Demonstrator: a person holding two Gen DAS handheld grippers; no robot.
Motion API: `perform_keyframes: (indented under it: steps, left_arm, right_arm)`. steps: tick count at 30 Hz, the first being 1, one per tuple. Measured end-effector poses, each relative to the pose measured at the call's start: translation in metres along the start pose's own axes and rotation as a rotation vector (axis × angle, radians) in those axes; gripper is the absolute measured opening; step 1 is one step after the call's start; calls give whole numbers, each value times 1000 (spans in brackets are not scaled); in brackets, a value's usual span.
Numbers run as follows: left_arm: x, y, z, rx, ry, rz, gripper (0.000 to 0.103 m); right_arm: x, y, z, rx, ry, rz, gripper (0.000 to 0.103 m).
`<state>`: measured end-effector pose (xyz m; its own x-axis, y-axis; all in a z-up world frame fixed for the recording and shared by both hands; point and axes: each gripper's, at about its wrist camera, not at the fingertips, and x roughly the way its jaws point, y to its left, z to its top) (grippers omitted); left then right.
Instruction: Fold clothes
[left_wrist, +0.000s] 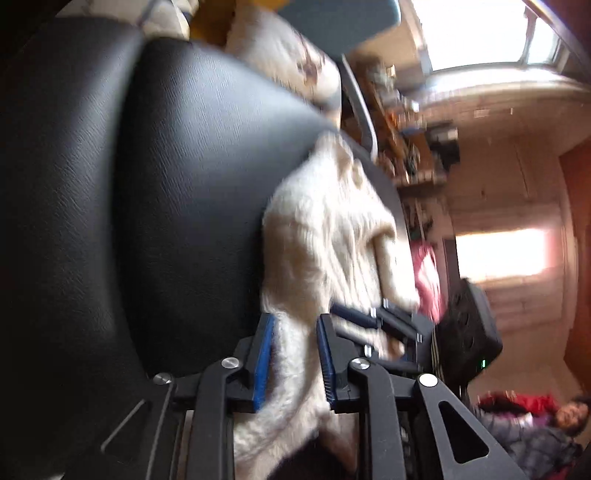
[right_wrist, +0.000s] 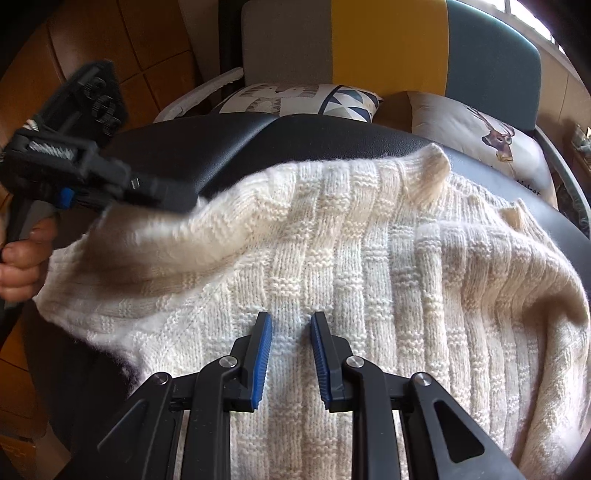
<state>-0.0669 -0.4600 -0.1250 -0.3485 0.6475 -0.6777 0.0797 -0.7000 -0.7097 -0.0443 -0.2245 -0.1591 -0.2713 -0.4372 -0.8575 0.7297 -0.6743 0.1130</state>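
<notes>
A cream knitted sweater lies spread on a black leather surface. My right gripper hovers just over its middle, its blue pads apart with flat knit showing between them. My left gripper has a strip of the sweater between its blue pads and lifts the left edge off the leather. In the right wrist view the left gripper is at the left, held by a hand, raising that edge. The right gripper shows blurred in the left wrist view.
Patterned cushions and a grey, yellow and teal chair back stand behind the black surface. A person in a red and grey jacket sits at the lower right of the left wrist view, below shelves and a window.
</notes>
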Motion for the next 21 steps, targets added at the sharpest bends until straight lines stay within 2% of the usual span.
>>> perform_keyframes:
  steps: [4,8,9,13,16,21]
  left_arm:
    - [-23,-9,5,10,-121,105,6]
    - [-47,-17,10,21,-242,210,5]
    - [-53,-19,12,24,-272,236,0]
    - [-76,-28,17,34,-393,341,0]
    - [-105,-7,-10,-59,-436,375,0]
    - [-155,35,-62,-237,-496,420,1]
  right_arm:
    - [12,9,21,20,-4,-20,21]
    - [32,7,48,117,-24,-17,22]
    - [36,4,53,153,-33,-12,22]
    - [46,3,72,161,-27,-28,22]
    - [48,3,81,113,-6,-43,22]
    - [19,-4,71,134,-13,30,22]
